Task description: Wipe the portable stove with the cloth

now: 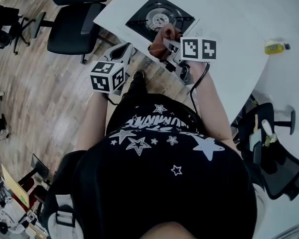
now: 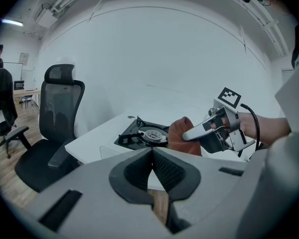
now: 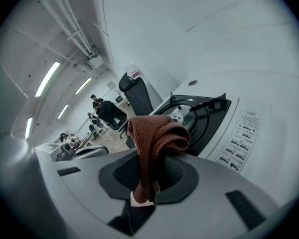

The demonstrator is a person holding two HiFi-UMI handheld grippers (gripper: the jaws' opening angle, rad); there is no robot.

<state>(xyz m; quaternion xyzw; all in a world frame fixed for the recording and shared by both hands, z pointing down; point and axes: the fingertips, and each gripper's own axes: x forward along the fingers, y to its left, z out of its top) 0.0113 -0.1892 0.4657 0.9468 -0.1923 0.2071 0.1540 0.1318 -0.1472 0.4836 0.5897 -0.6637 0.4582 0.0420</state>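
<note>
Your right gripper (image 3: pixel 148 178) has its jaws clamped on the cloth (image 3: pixel 157 138), which bunches up just ahead of them. The stove (image 3: pixel 202 114) sits on the worktop (image 1: pixel 239 19), close beyond the jaw tips. Your left gripper (image 2: pixel 152 169) has its jaws pressed together with nothing between them, and the stove lies farther ahead.
</note>
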